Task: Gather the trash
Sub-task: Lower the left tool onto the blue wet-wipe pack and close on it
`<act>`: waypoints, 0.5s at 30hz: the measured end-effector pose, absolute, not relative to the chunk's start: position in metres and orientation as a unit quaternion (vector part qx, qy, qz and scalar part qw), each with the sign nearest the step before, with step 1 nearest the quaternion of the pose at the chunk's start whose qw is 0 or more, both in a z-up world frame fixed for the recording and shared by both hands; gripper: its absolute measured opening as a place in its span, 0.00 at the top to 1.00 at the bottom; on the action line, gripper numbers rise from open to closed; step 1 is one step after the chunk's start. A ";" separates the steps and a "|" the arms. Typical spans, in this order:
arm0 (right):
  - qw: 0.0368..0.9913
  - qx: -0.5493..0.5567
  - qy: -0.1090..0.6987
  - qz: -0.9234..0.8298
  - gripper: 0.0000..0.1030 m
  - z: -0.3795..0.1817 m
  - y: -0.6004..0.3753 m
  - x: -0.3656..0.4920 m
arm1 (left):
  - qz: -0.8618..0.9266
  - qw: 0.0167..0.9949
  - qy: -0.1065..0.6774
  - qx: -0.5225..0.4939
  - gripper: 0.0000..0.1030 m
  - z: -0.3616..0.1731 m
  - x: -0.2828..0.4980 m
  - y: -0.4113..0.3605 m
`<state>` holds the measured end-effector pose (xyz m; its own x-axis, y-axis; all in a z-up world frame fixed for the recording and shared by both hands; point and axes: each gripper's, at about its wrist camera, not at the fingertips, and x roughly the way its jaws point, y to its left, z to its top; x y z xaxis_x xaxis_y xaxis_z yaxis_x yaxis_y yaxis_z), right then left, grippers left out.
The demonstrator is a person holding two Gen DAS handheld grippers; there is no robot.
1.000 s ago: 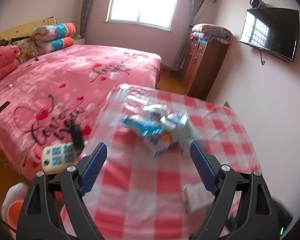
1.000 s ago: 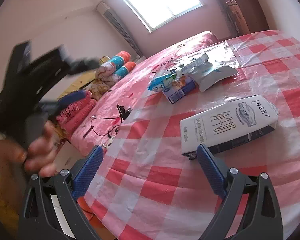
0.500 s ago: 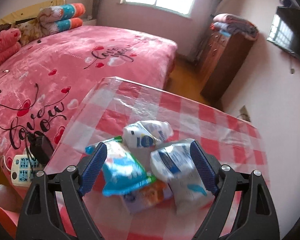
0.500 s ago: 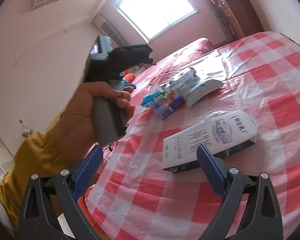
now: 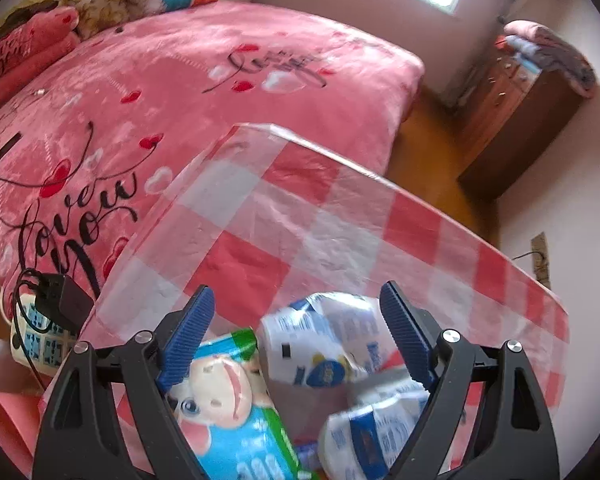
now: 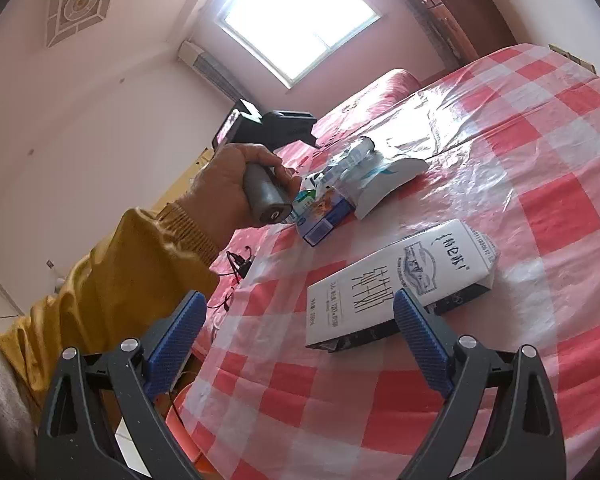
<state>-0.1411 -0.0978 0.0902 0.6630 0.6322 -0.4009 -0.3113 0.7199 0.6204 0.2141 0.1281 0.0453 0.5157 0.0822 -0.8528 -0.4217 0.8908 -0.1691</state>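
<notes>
- Red-and-white checked plastic cloth covers the tabotop's whole surface [image 5: 300, 216]; tabletop stands just beside a pink bed with heart print [image 5: 204, 80].
- Left claw [image 5: 296, 336] angled down over a heap of crumpled wrappers, jaws apart, nothing pinched between the blue ribbed pads.
- Between those jaws: a blue-and-green snack packet with a cartoon face [image 5: 228, 400] near the left pad, a crumpled white-and-blue wrapper [image 5: 320, 344] nearer the right pad. Contact with either pad cannot be told.
- Right wrist view: same trash heap [image 6: 356, 176] lies on the far left part of the cloth, with a small blue carton [image 6: 324, 216] at its near edge.
- Left hand in a mustard-yellow sleeve [image 6: 236, 188] grips the grey handle just beside that heap.
- Flat white milk carton with black lettering [image 6: 396, 280] lies on its side, apart from the heap, just ahead of the right claw [image 6: 296, 320].
- Right claw jaws apart, empty, above the cloth.
</notes>
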 end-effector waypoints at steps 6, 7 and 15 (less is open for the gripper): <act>0.874 0.263 0.311 0.265 0.09 0.089 -0.102 -0.141 | 0.163 0.829 0.506 -0.174 0.19 0.023 0.228 0.130; 0.874 0.264 0.311 0.264 0.09 0.089 -0.103 -0.141 | 0.160 0.826 0.511 -0.174 0.20 0.020 0.228 0.129; 0.878 0.271 0.306 0.250 0.09 0.090 -0.111 -0.140 | 0.121 0.842 0.507 -0.140 0.21 0.019 0.201 0.110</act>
<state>-0.1405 -0.1113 0.0904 0.6880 0.6043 -0.4019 -0.2729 0.7285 0.6284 0.2006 0.1096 0.0186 0.4571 0.0622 -0.8872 -0.3464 0.9312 -0.1132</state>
